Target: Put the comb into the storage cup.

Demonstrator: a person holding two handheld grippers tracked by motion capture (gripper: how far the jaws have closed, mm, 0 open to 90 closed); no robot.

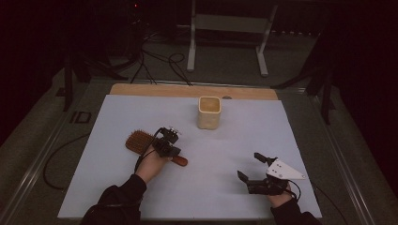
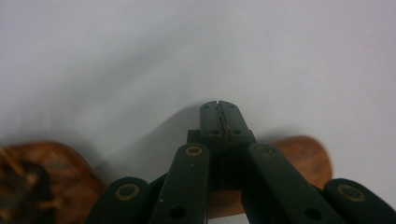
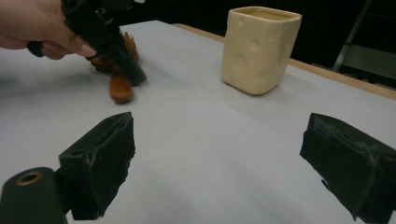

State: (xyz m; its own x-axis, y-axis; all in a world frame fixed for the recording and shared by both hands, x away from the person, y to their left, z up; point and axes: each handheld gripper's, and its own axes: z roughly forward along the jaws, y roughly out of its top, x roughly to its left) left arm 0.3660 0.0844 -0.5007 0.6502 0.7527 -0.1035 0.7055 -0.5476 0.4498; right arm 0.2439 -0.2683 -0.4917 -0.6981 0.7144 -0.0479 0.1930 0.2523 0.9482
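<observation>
The cream, dimpled square cup (image 1: 209, 112) stands empty-looking well beyond both claws, so the work seems barely begun. The brown wooden hairbrush (image 1: 141, 141) lies flat on the white mat, its handle directly under the left claw (image 2: 219, 108), whose jaws are pressed together above it, gripping nothing. The right claw (image 3: 219, 163) waits spread wide and empty, well to the side.

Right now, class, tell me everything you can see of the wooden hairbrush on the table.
The hairbrush looks like reddish-brown wood, with a broad oval head set with bristles facing up and a short rounded handle. It lies flat on the pale table sheet, left of the cream cup. The left gripper stands over its handle, jaws shut; actual contact cannot be told.
</observation>
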